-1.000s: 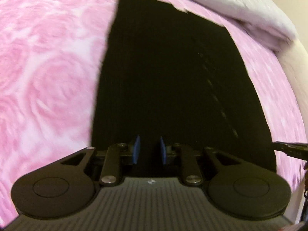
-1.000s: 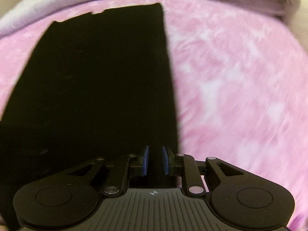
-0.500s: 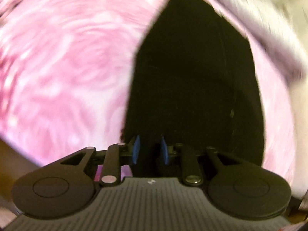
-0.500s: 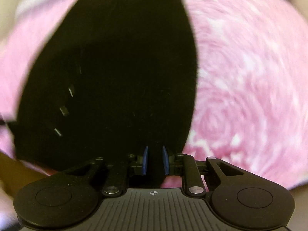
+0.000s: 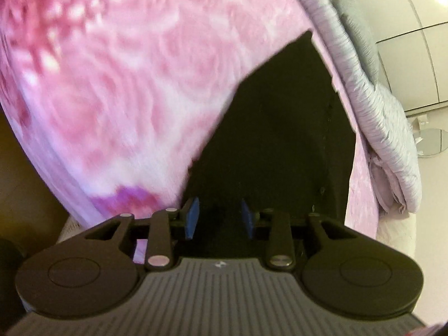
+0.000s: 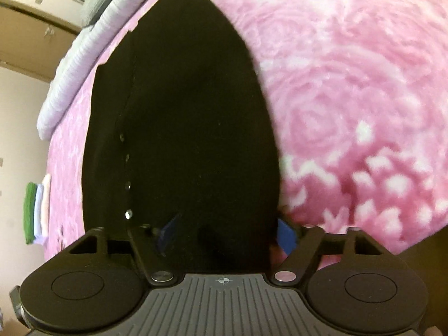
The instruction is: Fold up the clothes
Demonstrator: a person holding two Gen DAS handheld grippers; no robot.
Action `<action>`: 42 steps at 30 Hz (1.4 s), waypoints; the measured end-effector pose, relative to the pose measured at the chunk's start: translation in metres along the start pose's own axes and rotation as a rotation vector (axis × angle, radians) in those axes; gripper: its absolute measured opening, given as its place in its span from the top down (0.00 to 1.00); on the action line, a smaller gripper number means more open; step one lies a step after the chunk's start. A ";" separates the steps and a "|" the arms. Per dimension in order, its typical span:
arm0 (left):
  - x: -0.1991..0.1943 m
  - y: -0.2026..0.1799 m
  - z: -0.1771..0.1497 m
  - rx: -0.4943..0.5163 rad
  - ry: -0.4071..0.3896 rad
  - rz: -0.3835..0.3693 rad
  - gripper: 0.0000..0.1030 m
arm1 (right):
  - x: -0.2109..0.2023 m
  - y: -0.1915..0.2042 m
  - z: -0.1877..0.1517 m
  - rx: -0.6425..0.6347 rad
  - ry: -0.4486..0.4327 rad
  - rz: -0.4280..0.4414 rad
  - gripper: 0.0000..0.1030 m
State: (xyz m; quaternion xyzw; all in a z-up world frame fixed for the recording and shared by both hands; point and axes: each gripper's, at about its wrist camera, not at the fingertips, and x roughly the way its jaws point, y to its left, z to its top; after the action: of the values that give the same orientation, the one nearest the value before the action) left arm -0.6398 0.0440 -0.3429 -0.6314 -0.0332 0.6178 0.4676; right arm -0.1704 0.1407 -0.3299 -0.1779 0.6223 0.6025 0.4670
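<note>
Across the frame's centre the black garment (image 6: 184,128) lies flat on the pink blanket (image 6: 350,84); left gripper (image 5: 219,218) and right gripper (image 6: 224,232) are both opening, clamping nothing. Dragged pads could ruck its near edge

The flat black cloth garment (image 6: 190,128) looks matt and smooth, with small shiny snaps along one seam. The pink rose-patterned blanket (image 6: 350,89) looks soft and fleecy. The folded lilac quilt (image 5: 372,103) looks ribbed.
</note>
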 end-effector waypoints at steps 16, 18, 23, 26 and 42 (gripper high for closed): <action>0.003 -0.014 -0.008 0.137 0.066 -0.196 0.93 | -0.032 0.009 0.000 -0.034 -0.018 0.048 0.91; 0.010 -0.008 -0.011 0.180 0.113 -0.088 0.92 | -0.033 0.003 -0.003 -0.016 -0.008 -0.006 0.91; 0.021 -0.022 -0.017 0.269 0.149 0.160 0.86 | -0.013 -0.004 -0.007 0.001 0.047 -0.141 0.87; 0.006 -0.059 -0.024 0.415 0.146 0.323 0.85 | -0.027 0.024 -0.009 -0.166 0.067 -0.273 0.83; -0.114 -0.216 -0.114 0.756 0.121 0.347 0.69 | -0.140 0.138 -0.075 -0.442 0.034 -0.256 0.83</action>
State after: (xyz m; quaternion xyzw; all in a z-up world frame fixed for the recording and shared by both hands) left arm -0.4583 0.0320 -0.1436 -0.4468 0.3299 0.6179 0.5565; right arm -0.2363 0.0535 -0.1500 -0.3632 0.4557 0.6569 0.4785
